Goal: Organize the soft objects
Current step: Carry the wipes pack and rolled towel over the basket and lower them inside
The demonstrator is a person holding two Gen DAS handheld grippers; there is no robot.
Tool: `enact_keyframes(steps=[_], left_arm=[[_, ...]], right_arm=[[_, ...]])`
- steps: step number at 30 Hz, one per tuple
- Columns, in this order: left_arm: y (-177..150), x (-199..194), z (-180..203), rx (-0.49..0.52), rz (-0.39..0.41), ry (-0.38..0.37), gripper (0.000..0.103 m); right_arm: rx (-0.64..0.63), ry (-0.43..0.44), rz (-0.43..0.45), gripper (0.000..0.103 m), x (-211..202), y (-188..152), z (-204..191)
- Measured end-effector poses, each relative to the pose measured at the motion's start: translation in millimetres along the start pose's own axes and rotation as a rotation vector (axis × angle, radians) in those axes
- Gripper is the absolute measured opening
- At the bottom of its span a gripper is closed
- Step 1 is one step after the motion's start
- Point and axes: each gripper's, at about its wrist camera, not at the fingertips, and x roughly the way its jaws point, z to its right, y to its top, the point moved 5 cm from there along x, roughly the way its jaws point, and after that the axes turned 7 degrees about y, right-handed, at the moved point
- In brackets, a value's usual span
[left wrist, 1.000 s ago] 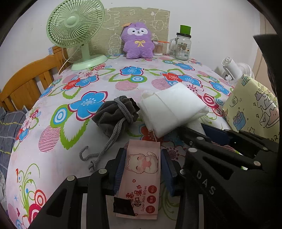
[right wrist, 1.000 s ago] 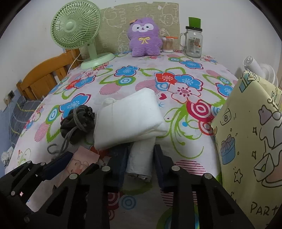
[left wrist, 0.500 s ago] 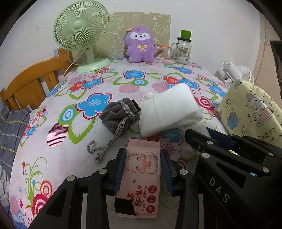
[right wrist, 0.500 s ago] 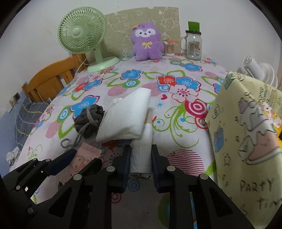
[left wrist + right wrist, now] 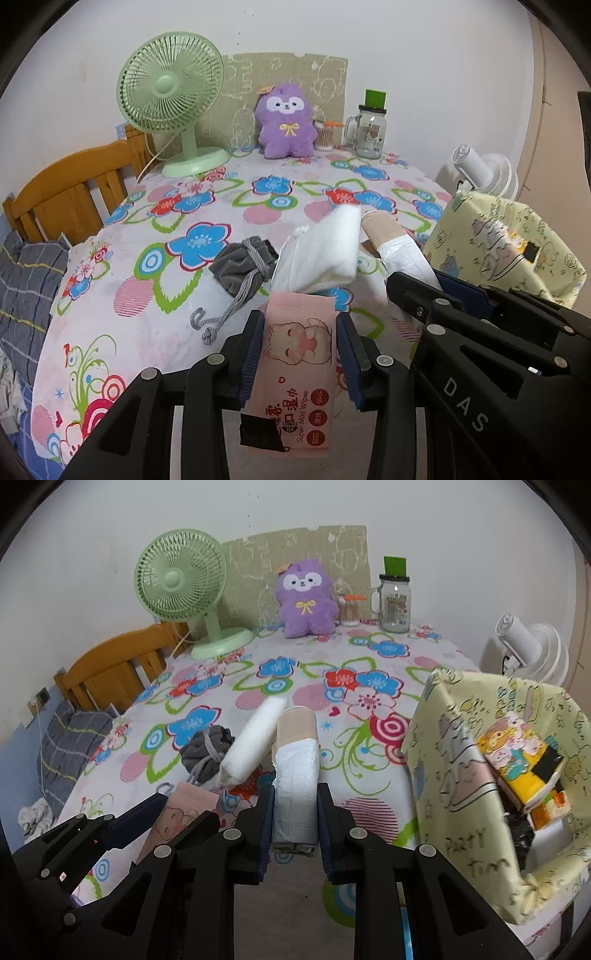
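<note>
My left gripper (image 5: 300, 325) is shut on a pink wet-wipes pack (image 5: 295, 373), held above the near table edge; the pack also shows in the right wrist view (image 5: 181, 812). My right gripper (image 5: 295, 801) is shut on a white wrapped roll with a tan end (image 5: 297, 760), lifted off the table; the roll also shows in the left wrist view (image 5: 397, 245). A folded white cloth (image 5: 321, 251) hangs tilted against the roll (image 5: 251, 746). A grey drawstring pouch (image 5: 242, 267) lies on the floral tablecloth (image 5: 166, 295). A yellow cartoon-print bag (image 5: 480, 775) stands open at the right.
A green fan (image 5: 173, 103), a purple plush (image 5: 286, 122), a cotton-swab jar (image 5: 325, 134) and a glass mug jar (image 5: 369, 129) stand at the back. A wooden chair (image 5: 66, 192) is at the left. A white fan (image 5: 532, 650) is behind the bag.
Both grippers have risen and drawn back with their loads. The roll has come up off the table and the white cloth has tipped up on edge with it.
</note>
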Motion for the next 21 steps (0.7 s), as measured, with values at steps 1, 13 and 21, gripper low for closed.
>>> enact_keyframes(steps=[1, 13, 21], left_arm=[[1, -2, 0, -0.001, 0.005, -0.001, 0.040], [18, -34, 9, 0.003, 0.061, -0.017, 0.040], [31, -53, 13, 0.002, 0.083, -0.017, 0.040]], right_arm=[[-0.001, -0.001, 0.007, 0.025, -3, 1, 0], [-0.016, -0.027, 0.061, 0.025, -43, 16, -2], [-0.032, -0.012, 0.083, 0.025, -64, 28, -7]])
